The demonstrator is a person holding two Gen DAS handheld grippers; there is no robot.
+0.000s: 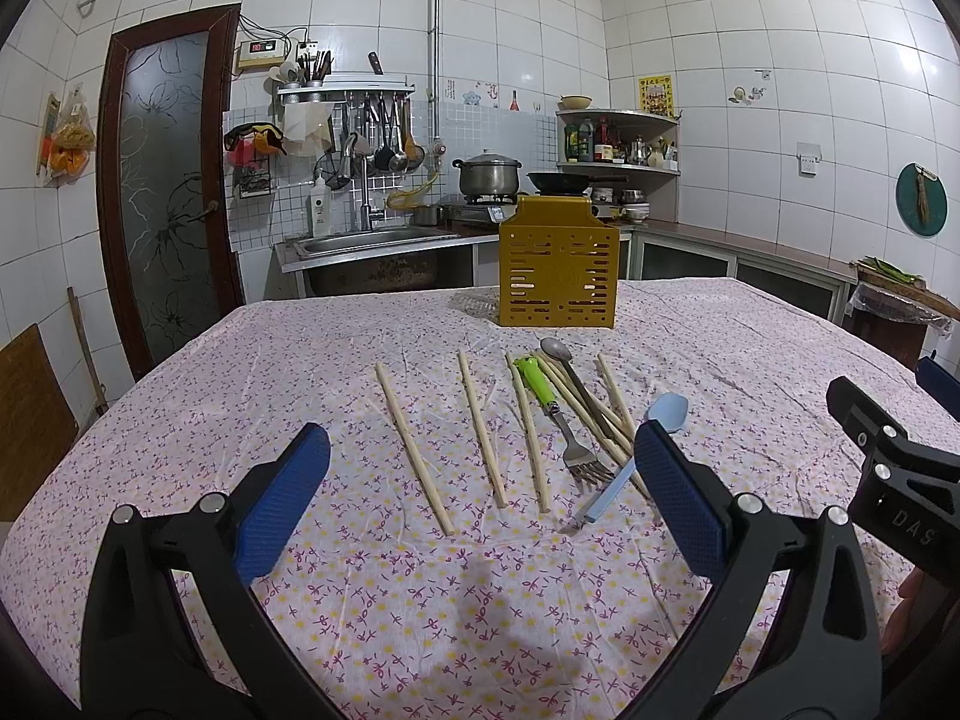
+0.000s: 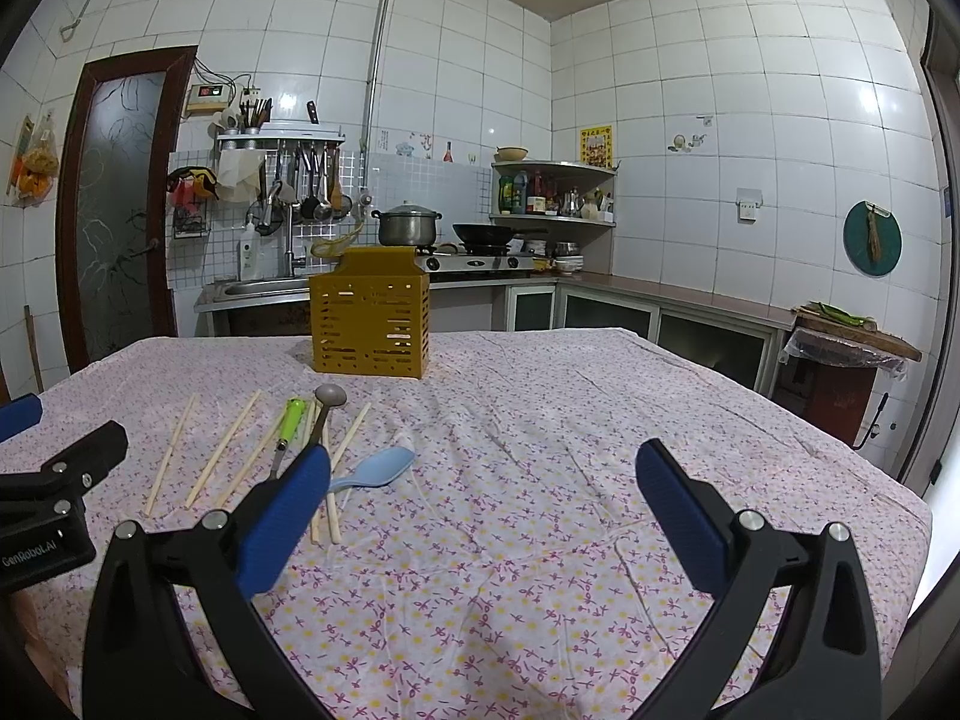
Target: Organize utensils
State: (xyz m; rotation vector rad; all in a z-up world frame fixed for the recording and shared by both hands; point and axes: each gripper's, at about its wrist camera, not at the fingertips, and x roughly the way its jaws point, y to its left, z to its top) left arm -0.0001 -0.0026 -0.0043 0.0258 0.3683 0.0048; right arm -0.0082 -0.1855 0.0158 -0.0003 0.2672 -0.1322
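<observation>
**Mia:** Are the grippers holding anything?

**Ben:** No. The left gripper [image 1: 480, 480] has its jaws spread wide with nothing between them. The right gripper [image 2: 483, 486] is the same. Both hang over the table with the pink flowered cloth [image 1: 300, 372].

**Mia:** Where are the things to tidy up?

**Ben:** They lie on the cloth just past the left gripper. Three pale wooden chopsticks [image 1: 413, 447] lie apart from each other. Next to them is a messy pile: a metal fork with a green handle [image 1: 555, 414], a grey metal spoon [image 1: 555, 350], more chopsticks and a light blue plastic spoon [image 1: 651, 426]. The yellow plastic box with slots [image 1: 558, 264] stands behind them, near the far edge of the table.

**Mia:** What could go wrong?

**Ben:** I think the pile is tricky. The pieces cross over each other, so pulling one could drag or flip another. A chopstick is thin and lies flat, so the jaws could slip off it. It could also roll away.

**Mia:** Do the two cameras show different things?

**Ben:** Yes. The left camera shows the fork's prongs and how the pile is stacked. In the right camera, a blue finger hides part of the pile. But that one shows a wide bare part of the cloth on the right.
</observation>
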